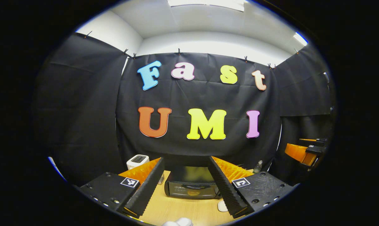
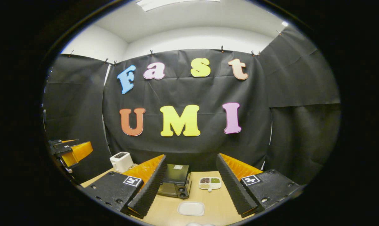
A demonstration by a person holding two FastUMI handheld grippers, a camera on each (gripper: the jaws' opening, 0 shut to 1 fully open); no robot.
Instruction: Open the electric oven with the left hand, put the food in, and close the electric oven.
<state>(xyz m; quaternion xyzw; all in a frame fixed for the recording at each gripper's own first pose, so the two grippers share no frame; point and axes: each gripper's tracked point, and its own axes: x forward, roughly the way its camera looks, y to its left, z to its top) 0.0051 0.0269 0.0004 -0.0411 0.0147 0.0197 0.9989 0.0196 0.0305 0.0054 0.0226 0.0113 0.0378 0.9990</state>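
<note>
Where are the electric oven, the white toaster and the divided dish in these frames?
electric oven (image 1: 192, 190): left gripper view, on its closed glass door.
white toaster (image 2: 121, 161): right gripper view, on its front side.
divided dish (image 2: 210, 183): right gripper view, on the middle divider between its compartments.

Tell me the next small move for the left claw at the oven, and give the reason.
Probably bring the left claw forward and down toward the electric oven door. The door looks shut, the oven sits straight ahead between the open fingers on the wooden table, and the claw holds nothing. The right claw is open and also away from the oven, so opening comes first.
</note>
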